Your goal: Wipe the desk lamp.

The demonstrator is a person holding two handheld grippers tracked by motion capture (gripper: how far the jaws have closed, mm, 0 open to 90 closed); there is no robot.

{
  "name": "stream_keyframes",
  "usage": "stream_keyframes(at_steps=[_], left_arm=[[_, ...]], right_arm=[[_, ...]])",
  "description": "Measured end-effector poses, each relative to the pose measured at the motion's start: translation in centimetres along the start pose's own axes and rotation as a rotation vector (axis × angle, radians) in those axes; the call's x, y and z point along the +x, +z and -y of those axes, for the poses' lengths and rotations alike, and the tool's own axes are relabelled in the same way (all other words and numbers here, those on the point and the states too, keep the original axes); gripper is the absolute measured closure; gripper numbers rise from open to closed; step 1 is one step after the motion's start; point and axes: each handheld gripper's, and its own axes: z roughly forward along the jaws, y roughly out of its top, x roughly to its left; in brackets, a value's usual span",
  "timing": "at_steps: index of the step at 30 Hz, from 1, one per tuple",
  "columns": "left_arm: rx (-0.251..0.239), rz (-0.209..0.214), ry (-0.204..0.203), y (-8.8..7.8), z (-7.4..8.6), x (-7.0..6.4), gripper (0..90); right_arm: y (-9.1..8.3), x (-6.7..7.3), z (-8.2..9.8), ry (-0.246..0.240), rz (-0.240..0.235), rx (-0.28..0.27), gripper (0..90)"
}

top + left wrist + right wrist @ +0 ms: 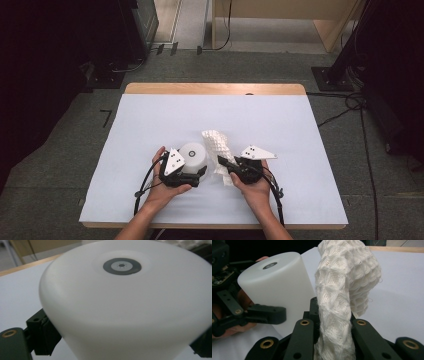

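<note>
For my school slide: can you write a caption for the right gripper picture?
The right gripper pinches a white net sleeve beside a white cylinder that sits between the left gripper's jaws.

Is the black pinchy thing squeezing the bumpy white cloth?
Touching. In the right gripper view, the right hand-held gripper has both black jaws pressed against the white waffle-knit cloth, pinching it narrow between them while its top stands up above.
</note>
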Motion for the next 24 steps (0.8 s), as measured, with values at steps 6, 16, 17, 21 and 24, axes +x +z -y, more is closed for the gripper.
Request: stream_keyframes(at_steps=[6, 16, 17, 21, 24], left_arm=[[0.04, -0.152, -0.089, 0.2, 0.2, -2.2, 0.0], [-0.005, -0.049, -0.08, 0.3, 0.0, -1.4, 8.7], [-0.026, -0.028, -0.077, 0.0, -0.3, -1.0, 8.7], [-0.099, 0.049, -0.122, -1.2, -1.5, 0.9, 8.8], [-0.076, 0.087, -0.104, -1.3, -1.5, 1.4, 8.8]], right_arm=[[-0.4, -0.4, 0.0, 0.022, 0.015, -0.014, 78.5], [0.6, 0.3, 0.4, 0.005, -0.026, 0.036, 78.6], [0.7, 0.6, 0.4, 0.0, -0.037, 0.039, 78.8], [1.4, 1.6, 0.6, -0.029, -0.066, 0.065, 79.1], [1.7, 1.8, 0.8, -0.027, -0.073, 0.077, 79.3]])
